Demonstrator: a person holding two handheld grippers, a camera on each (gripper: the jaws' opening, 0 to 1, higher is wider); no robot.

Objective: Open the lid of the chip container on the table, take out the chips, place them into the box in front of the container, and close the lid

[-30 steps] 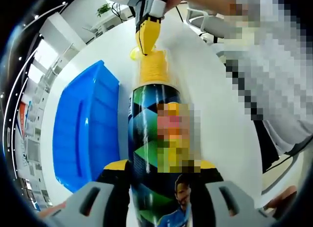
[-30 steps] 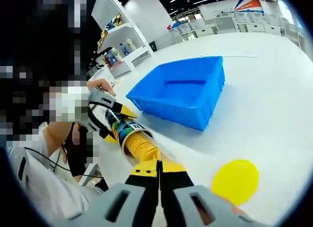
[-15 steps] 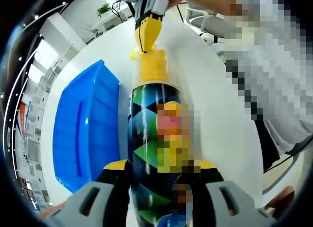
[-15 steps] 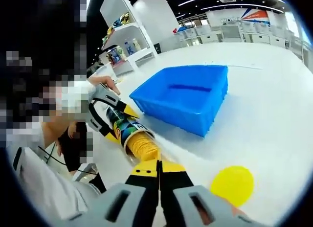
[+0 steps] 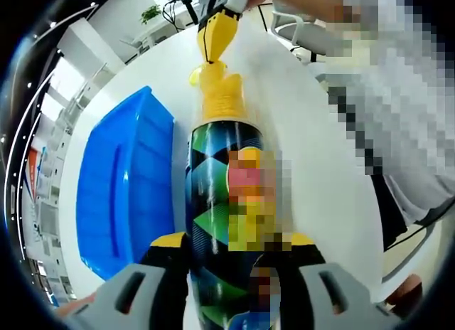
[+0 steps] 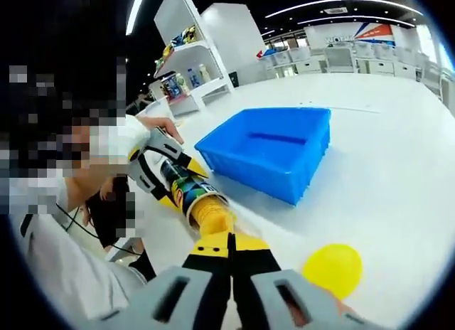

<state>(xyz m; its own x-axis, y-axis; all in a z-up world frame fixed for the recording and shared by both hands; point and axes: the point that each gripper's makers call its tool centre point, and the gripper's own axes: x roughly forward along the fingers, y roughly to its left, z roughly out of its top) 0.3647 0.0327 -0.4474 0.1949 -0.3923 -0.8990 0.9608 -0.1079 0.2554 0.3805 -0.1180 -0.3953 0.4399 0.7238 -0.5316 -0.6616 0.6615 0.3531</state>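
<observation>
Now we clamp the chip container (image 5: 224,202) in our left gripper (image 5: 231,252) | right gripper (image 6: 231,255) pinches chips (image 6: 211,217) at its mouth | lid (image 6: 332,269) beside blue box (image 6: 270,152).

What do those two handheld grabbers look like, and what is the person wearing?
Each gripper has grey plastic bases with slots, then black fingers tipped in yellow: the left gripper and the right gripper match. The person's sleeve looks white, and a thin dark cable runs across the light top.

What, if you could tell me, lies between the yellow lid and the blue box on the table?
Only bare white table lies between the yellow lid and the blue box; the right gripper view shows that stretch plainly.
</observation>
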